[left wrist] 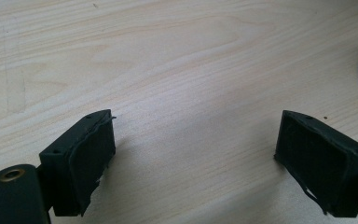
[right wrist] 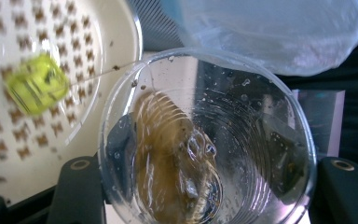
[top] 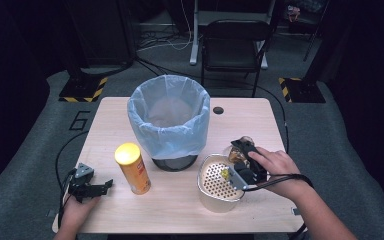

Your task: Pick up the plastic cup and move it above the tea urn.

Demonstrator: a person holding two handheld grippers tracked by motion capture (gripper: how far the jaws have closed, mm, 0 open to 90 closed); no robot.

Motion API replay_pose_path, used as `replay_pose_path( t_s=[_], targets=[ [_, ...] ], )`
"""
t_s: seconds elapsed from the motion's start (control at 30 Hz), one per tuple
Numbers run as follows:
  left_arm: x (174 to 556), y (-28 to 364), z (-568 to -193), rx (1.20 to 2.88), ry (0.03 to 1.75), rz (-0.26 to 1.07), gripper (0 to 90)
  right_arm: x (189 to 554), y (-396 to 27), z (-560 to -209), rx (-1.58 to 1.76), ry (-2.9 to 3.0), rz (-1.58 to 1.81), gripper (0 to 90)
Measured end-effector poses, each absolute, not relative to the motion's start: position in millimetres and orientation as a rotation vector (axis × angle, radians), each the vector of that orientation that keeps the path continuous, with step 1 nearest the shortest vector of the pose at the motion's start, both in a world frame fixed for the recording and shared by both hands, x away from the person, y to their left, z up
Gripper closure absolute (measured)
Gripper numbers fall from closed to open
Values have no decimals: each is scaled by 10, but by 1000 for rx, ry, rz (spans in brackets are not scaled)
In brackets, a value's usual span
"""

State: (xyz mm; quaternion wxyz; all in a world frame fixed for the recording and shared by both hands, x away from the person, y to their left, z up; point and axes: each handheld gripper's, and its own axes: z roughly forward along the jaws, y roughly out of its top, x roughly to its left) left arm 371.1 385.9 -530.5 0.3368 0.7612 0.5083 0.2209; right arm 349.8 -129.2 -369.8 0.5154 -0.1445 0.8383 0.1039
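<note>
My right gripper is shut on a clear plastic cup, tipped toward the camera in the right gripper view. A wet brown tea bag lies inside the cup. Its string runs over the rim to a yellow tag that hangs above a cream perforated container. In the high view the cup is held at that container's right rim. My left gripper rests open on the table's front left, jaws wide over bare wood, nothing between them.
A black bin lined with a pale blue bag stands at the table's middle back. A yellow tube can stands upright between my left gripper and the bin. A black chair is beyond the table.
</note>
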Motion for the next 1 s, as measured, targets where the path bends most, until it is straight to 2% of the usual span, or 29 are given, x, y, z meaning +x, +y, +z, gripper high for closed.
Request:
replay_pose_path(
  t_s=[0.1, 0.23, 0.3, 0.6, 1.0],
  targets=[
    [3710, 3861, -5304, 1989, 1324, 574, 117, 3382, -1162, -3854, -492, 1883, 8, 368],
    [3710, 3862, -5303, 1990, 1323, 575, 117, 3338, -1085, -3941, -571, 1820, -137, 378],
    [3709, 3862, -5303, 1992, 1324, 573, 117, 3336, -1014, -4024, -725, 1728, -291, 378],
    [3710, 3863, -5303, 1993, 1322, 574, 117, 3212, -1045, -4111, -626, 1569, -268, 370],
    [3710, 3863, -5303, 1993, 1320, 575, 117, 3249, -1068, -4120, -631, 1579, -270, 369]
  ],
)
